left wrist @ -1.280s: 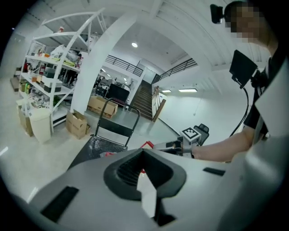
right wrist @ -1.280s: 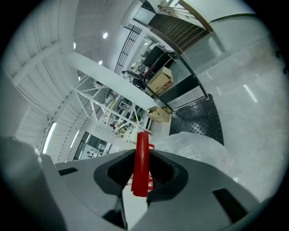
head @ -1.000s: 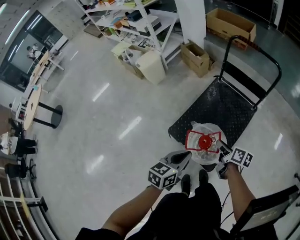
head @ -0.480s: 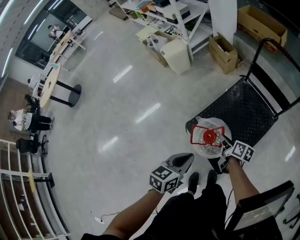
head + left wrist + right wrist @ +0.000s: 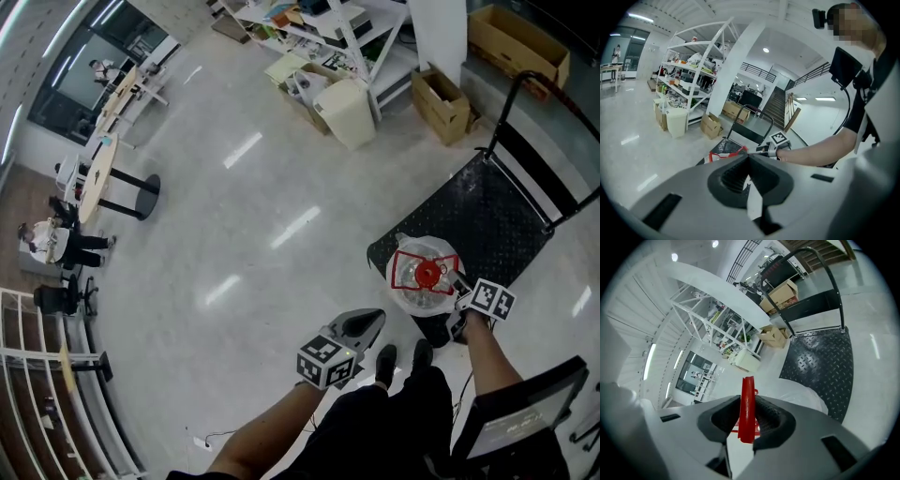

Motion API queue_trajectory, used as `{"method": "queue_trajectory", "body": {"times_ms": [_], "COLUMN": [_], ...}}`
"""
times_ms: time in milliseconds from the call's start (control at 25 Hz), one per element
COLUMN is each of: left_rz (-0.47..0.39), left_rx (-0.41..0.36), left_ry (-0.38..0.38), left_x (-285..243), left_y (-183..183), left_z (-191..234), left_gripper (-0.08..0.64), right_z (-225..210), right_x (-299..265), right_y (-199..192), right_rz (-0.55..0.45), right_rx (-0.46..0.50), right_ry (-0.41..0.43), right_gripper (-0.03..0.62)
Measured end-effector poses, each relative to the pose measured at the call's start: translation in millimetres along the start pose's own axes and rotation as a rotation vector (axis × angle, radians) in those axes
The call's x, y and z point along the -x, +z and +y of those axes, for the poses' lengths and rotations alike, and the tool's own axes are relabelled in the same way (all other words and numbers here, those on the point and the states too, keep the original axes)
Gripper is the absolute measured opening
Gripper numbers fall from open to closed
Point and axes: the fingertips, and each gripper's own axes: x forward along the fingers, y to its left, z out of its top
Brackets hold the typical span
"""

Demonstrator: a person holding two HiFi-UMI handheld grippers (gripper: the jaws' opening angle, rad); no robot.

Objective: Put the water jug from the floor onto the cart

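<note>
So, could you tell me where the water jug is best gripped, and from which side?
Grip the red handle atop the water jug, coming down from the person's side, as the right gripper does. Its thin strip fits between the jaws; the clear body looks too wide.

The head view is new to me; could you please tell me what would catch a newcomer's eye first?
A clear jug with a red handle stands out at the near corner of the black cart, with the right claw clamped on that handle. The left claw is shut and empty, lower left of the jug, beside the person's shoes.
</note>
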Motion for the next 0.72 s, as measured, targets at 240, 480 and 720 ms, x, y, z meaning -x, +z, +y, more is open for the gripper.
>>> {"method": "queue_trajectory", "body": {"times_ms": [240,480,720], "left_rz": [0.003,-0.013,-0.091], "left_rx": [-0.023,-0.041,-0.095], "left_ry": [-0.028,-0.055,-0.109], "left_x": [-12.9,-15.5,-15.5], "left_y": [9.0,18.5,53.8], "left_z": [-12.4,-20.2,-33.8], "left_gripper": [-0.008,-0.008,-0.008], "right_z": [-34.4,-41.8,-6.8], "right_x": [9.9,37.6,111.5], "right_y": [3.4,14.6,61.0], "right_rz": [0.01,-0.037,-0.182], "right_rx": [0.04,0.165,0.325], "right_ry": [-0.082,-0.148,-0.16], "right_gripper": [0.087,0.09,0.089]}}
